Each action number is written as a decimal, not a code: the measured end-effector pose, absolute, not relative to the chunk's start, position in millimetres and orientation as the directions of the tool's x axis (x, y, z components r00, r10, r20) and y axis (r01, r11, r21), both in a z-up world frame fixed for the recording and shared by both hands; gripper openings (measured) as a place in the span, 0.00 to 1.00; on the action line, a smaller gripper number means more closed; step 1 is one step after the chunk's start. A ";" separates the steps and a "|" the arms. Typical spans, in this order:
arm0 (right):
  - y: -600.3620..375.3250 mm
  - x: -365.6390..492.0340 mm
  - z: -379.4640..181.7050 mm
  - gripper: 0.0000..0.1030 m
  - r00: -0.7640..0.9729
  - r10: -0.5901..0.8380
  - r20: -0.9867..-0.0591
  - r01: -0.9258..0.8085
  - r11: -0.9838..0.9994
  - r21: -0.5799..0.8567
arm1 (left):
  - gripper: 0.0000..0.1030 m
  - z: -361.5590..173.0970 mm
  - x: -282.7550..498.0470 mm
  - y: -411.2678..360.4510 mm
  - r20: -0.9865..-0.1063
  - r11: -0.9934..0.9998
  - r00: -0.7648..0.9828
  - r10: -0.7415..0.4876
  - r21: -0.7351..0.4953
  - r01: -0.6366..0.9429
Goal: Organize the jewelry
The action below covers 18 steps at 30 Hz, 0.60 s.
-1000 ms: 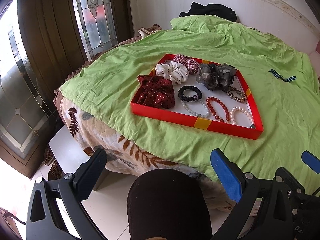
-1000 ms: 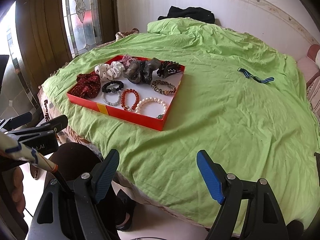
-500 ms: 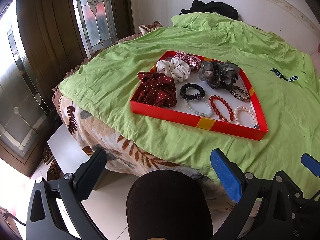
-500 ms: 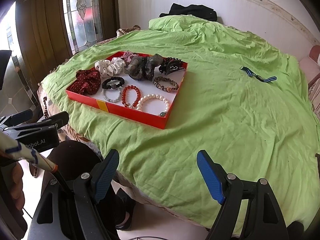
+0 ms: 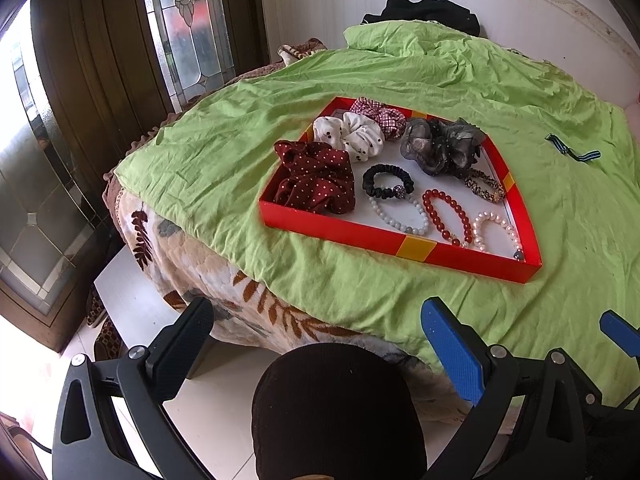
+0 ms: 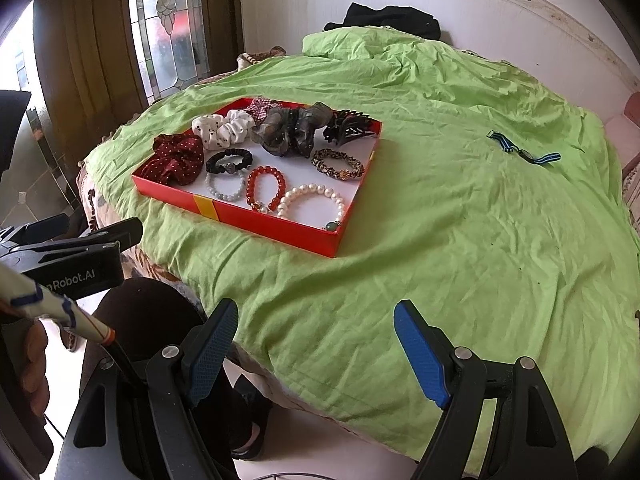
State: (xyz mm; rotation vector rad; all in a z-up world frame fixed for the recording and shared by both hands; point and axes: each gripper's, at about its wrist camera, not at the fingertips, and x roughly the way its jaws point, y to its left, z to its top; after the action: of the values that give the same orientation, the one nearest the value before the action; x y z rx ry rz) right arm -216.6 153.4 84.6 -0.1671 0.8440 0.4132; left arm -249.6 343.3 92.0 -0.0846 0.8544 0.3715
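Observation:
A red tray [image 5: 360, 234] [image 6: 280, 226] lies on the green bedspread [image 6: 460, 240]. It holds several scrunchies, among them a dark red dotted one [image 5: 316, 184], a white dotted one [image 5: 352, 136] and a grey one [image 5: 440, 148]. It also holds a black hair tie [image 6: 230, 160], a red bead bracelet [image 6: 266, 186], a pearl bracelet [image 6: 312, 200], a brown beaded bracelet [image 6: 338, 164] and a black claw clip [image 6: 350, 126]. A blue striped band [image 6: 524, 152] lies apart on the bed at the right. My left gripper [image 5: 320, 356] and right gripper [image 6: 316, 348] are open and empty, short of the bed's near edge.
The bed's patterned blanket edge [image 5: 224, 280] hangs over a white tiled floor [image 5: 132, 296]. A wooden door with leaded glass [image 5: 188, 28] stands at the left. Black clothing [image 6: 384, 20] lies at the far wall. The person's dark knee [image 5: 336, 412] is below my left gripper.
Both grippers have moved a little closer to the bed and tray. Both stay open and empty.

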 end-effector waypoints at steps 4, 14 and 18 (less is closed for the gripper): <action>154.6 -215.4 86.4 0.82 0.588 0.302 -0.751 -0.431 0.902 0.026 | 1.00 96.3 -247.1 346.2 -0.741 0.928 0.599 0.303 0.087 -0.362; 145.7 -217.0 93.1 0.82 0.591 0.346 -0.729 -0.446 0.893 0.062 | 1.00 115.7 -247.5 333.6 -0.719 0.915 0.598 0.353 0.134 -0.380; 137.6 -217.1 95.8 0.83 0.583 0.372 -0.722 -0.455 0.886 0.089 | 1.00 125.1 -246.7 319.2 -0.706 0.914 0.603 0.371 0.164 -0.371</action>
State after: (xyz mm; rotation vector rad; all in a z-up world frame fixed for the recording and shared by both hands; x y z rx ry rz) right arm -217.1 137.6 95.8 -0.1097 0.8161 0.4837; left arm -246.7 319.2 125.1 0.0002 0.8180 0.4293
